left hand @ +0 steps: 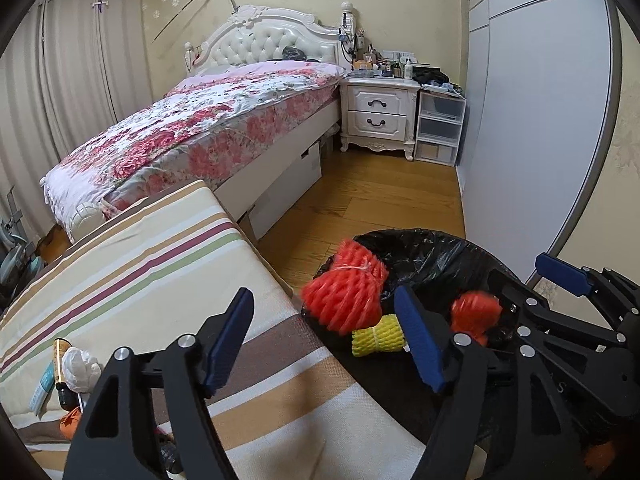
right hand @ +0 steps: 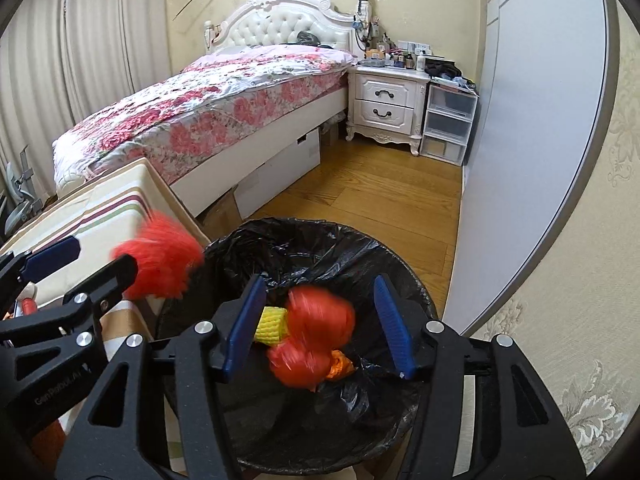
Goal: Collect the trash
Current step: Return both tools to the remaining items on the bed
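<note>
A bin lined with a black bag (right hand: 400, 264) stands on the wood floor beside a striped cushion. My right gripper (right hand: 320, 284) is open above its mouth. A blurred red foam net (right hand: 320, 316) hangs loose between its blue pads, touching neither. Below lie another red net (right hand: 296, 364), a yellow net (right hand: 272, 324) and an orange scrap (right hand: 340, 364). My left gripper (left hand: 324, 304) is open at the bin's (left hand: 420, 240) left rim. A blurred red net bundle (left hand: 344, 292) tied with string is just past its fingertips, free of the pads. The right gripper (left hand: 532, 280) shows at the right edge.
The striped cushion (left hand: 160, 260) carries a crumpled white tissue (left hand: 80, 364), a small tube (left hand: 60, 364) and an orange item (left hand: 70, 420) at its near left. Beyond are a floral bed (left hand: 200, 128), a white nightstand (left hand: 378, 116), plastic drawers (left hand: 440, 128) and a grey wardrobe door (left hand: 540, 120).
</note>
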